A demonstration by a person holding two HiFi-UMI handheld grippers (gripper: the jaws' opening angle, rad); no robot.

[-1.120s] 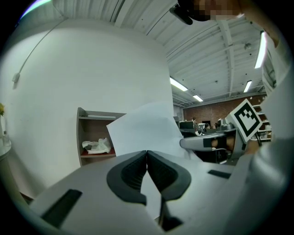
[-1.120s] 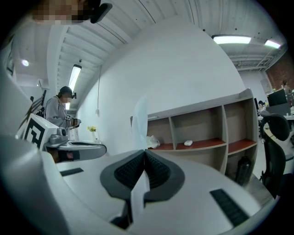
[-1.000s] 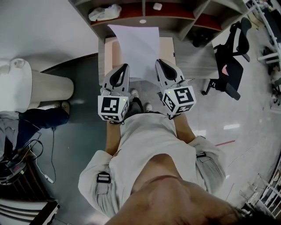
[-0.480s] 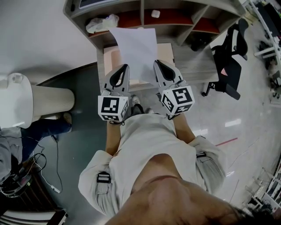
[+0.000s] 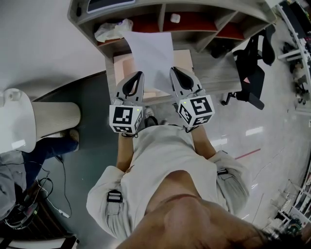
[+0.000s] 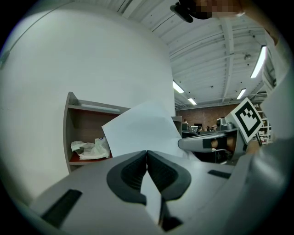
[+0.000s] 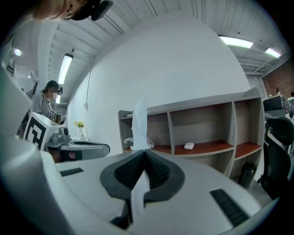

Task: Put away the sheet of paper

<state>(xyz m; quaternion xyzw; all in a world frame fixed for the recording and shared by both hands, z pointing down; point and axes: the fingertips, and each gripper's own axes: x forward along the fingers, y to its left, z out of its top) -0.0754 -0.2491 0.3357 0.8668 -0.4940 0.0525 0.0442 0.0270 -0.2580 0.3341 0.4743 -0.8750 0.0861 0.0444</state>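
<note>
The shelf unit (image 5: 160, 8) (image 6: 69, 131) (image 7: 170, 133) is the biggest thing here, a grey frame with red-brown boards, split into open compartments side by side. In the head view, its left compartment holds a crumpled white bag (image 5: 112, 29) (image 6: 92, 149). The middle one holds a small rounded white case (image 5: 175, 18) (image 7: 189, 146) lying on the board.

Just in front of the shelf stands a low table (image 5: 218, 73) with a grey wood-grain top and a pale pink panel. A black office chair (image 5: 255, 73) (image 7: 275, 151) stands to its right.

The sheet of paper (image 5: 150, 56) (image 6: 142, 128) (image 7: 139, 124) is plain white. It hangs in the air above the table, and its far edge reaches toward the shelf front. It is held at its two near corners.

The left gripper (image 5: 136, 78) (image 6: 147, 158) has its pads pressed together on the left corner, with paper showing between them. The right gripper (image 5: 176, 73) (image 7: 144, 158) pinches the right corner the same way.

Each gripper carries a cube with black-and-white square patterns (image 5: 125, 118) (image 5: 197, 109). The sheet's visible face shows no print.
</note>
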